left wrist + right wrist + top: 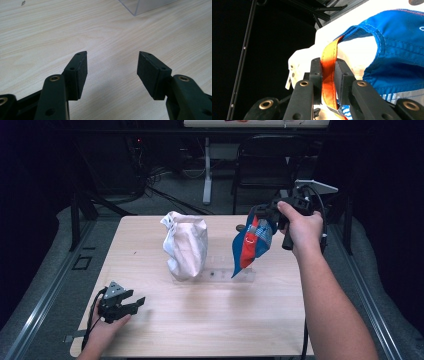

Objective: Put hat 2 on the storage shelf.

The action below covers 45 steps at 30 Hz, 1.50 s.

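Hanging from the right gripper (260, 215), a blue garment (250, 245) with red and white parts dangles in the air above the far right part of the tabletop (210, 315), its lowest tip reaching down toward a clear plastic stand (235, 276) that lies on the wood. The right gripper view shows how it is held: the two black jaws are pressed together on an orange strap (327, 75) that runs up to the blue cloth (397, 57), so the strap is pinched flat between the pads and nothing else is caught there. The person's right hand (300, 227) grasps the gripper from behind, the forearm coming up along the right edge of the tabletop.

Left of the hanging garment, and apart from it, a crumpled white garment (185, 245) stands bunched up near the middle of the tabletop, its lower end resting at the left end of the clear stand (whether it sits on the stand or just against it cannot be told).

The left gripper (122, 304) rests low over the near left corner of the tabletop, held by the left hand (102, 330), well apart from both garments. In the left gripper view its jaws stand spread wide with bare wood between them, and a corner of the clear stand (145, 6) shows at the top edge.
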### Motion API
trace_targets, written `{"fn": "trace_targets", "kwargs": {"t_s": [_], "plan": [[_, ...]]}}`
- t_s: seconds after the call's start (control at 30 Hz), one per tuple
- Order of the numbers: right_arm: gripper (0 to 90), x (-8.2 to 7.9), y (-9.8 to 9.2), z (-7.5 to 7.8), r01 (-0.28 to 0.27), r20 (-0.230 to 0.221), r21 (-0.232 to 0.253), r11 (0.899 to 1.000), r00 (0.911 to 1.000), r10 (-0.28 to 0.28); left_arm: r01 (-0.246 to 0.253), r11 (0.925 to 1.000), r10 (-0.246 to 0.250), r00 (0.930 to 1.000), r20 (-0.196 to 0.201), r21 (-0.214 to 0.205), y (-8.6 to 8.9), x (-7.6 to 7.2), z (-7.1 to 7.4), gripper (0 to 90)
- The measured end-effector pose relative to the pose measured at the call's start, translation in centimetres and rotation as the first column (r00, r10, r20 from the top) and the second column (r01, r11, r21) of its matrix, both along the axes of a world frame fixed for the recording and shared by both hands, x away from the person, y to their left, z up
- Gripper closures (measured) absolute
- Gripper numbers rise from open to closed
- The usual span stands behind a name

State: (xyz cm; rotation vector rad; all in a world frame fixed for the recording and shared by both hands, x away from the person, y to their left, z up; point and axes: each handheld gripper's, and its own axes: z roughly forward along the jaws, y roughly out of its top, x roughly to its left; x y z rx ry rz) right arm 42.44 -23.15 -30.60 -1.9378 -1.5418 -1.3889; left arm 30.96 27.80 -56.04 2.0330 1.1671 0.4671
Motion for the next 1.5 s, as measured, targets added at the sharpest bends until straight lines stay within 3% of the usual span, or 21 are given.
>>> {"fn": "trace_targets", "kwargs": {"t_s": [0.2, 0.53, 0.7, 1.17, 1.5], "plan": [[78.2, 0.3, 0.6, -0.4, -0.012, -0.009, -0.006, 1.000, 0.9999, 0.012, -0.002, 1.0000, 0.002, 1.0000, 0.005, 0.000, 0.1, 0.0, 0.0, 42.2], [78.0, 0.5, 1.2, -3.3, -0.036, -0.057, -0.033, 0.999, 0.9978, 0.034, -0.003, 1.0000, 0.003, 1.0000, 0.009, 0.000, 0.0, 0.0, 0.0, 42.2], [77.9, 0.4, 1.1, -3.9, -0.037, -0.057, -0.041, 0.998, 0.9978, 0.035, -0.002, 1.0000, 0.002, 0.9999, 0.010, 0.001, 0.0, 0.0, 0.0, 42.3], [74.4, -0.3, 0.6, -4.2, -0.061, -0.051, -0.097, 0.993, 0.9971, 0.056, -0.002, 1.0000, 0.002, 0.9999, 0.013, 0.005, 0.1, 0.0, 0.0, 42.2], [64.1, -1.6, -0.4, -3.5, -0.042, 0.004, -0.183, 0.982, 0.9990, 0.044, -0.002, 1.0000, 0.002, 0.9999, 0.011, 0.009, 0.1, 0.0, 0.0, 42.2]]}}
